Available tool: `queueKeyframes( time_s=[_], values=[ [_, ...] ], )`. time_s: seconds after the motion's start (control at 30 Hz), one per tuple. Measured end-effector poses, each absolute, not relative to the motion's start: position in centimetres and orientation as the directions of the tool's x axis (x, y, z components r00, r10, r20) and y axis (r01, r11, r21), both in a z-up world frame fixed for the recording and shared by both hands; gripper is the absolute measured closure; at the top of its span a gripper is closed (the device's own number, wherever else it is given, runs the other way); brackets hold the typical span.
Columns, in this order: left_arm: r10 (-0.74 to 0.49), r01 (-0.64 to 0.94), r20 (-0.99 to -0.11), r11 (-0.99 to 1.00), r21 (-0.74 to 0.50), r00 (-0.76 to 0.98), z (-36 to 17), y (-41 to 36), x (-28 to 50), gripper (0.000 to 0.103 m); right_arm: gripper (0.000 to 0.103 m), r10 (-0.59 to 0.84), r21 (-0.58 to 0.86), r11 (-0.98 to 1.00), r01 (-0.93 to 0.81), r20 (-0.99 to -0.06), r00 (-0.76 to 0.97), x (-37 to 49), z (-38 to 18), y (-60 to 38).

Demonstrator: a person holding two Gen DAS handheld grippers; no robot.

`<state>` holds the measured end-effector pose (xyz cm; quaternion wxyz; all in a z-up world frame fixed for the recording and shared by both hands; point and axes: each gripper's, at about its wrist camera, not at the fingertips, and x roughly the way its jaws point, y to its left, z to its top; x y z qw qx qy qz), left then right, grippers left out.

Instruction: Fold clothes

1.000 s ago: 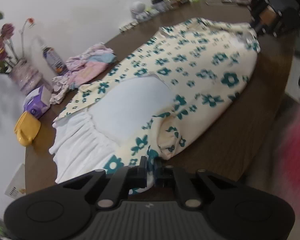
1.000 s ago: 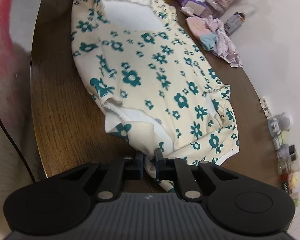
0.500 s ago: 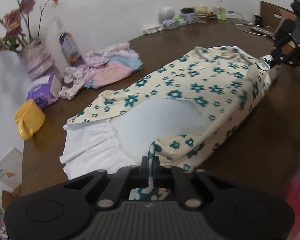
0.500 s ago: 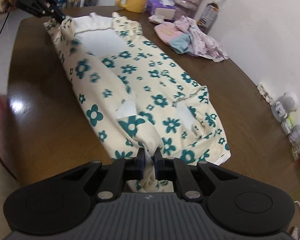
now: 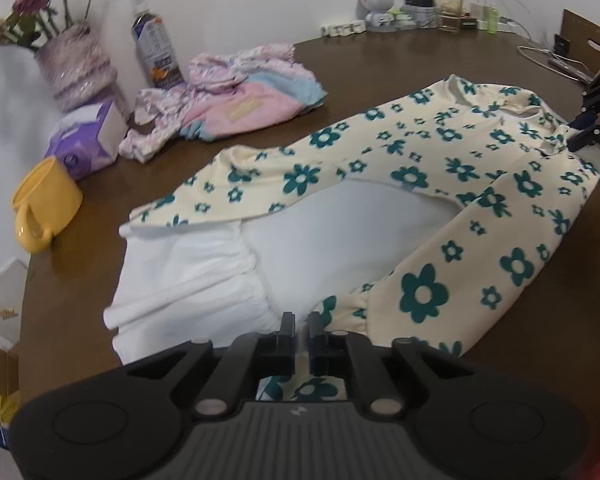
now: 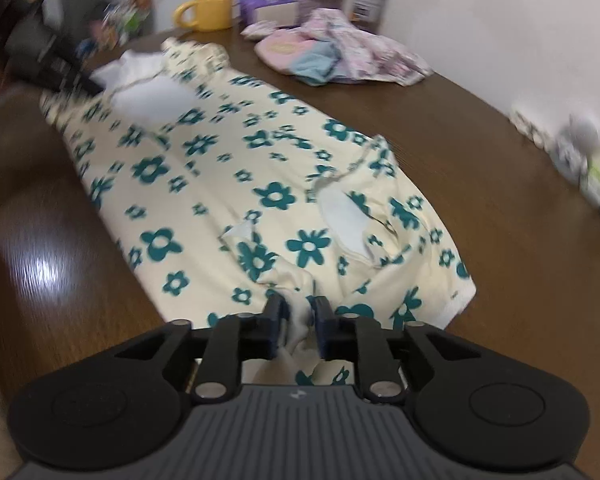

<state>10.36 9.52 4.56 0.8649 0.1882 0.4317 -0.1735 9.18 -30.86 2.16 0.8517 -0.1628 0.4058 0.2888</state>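
Lengthwise across the brown table lies the floral garment, cream with teal flowers, its white lining and gathered white hem showing at the end nearest the left gripper. That gripper sits low at the hem; its jaws stand slightly parted with white cloth just in front and printed cloth beneath, and whether they actually pinch anything cannot be told. At the far end, the right gripper has a bunch of the white-lined edge caught between its jaws, which are pressed onto the cloth.

One long side of the garment is turned over onto the middle, which suggests a lengthwise fold is being laid down, each tool taking one end so the edge travels evenly. Holding both ends probably keeps the soft fabric taut enough not to wrinkle.

Near the wall, well apart from the work, rest a heap of pink clothes, a yellow mug, a bottle and a vase.
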Motion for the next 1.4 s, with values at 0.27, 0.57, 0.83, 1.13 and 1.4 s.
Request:
queueKeyframes(
  time_s=[0.27,0.57,0.83,1.13,1.4],
  values=[
    [-0.172,0.306,-0.731,0.951,0.053,0.661,6.6,12.2,8.6,0.069,0.067,0.454,0.232,0.877,-0.421,-0.69,0.564,9.3,3.3,-36.5],
    [-0.361,0.336,-0.629,0.928,-0.164,0.689,7.4,10.5,4.8,0.072,0.067,0.473,0.284,0.88,-0.381,-0.606,0.64,4.8,4.4,-33.2],
    [-0.351,0.257,-0.667,0.936,-0.24,0.657,3.6,9.5,5.4,0.075,0.072,0.354,0.27,0.934,-0.236,-0.59,0.725,3.1,2.2,-33.4],
    [-0.335,0.155,-0.643,0.934,-0.321,0.688,2.3,13.4,5.7,0.088,0.085,0.359,0.345,0.921,-0.182,-0.565,0.743,3.1,0.2,-35.9],
    [-0.343,0.187,-0.617,0.934,-0.305,0.709,3.6,12.9,4.0,0.066,0.072,0.331,0.292,0.936,-0.197,-0.541,0.773,2.1,2.0,-33.7]
  ],
)
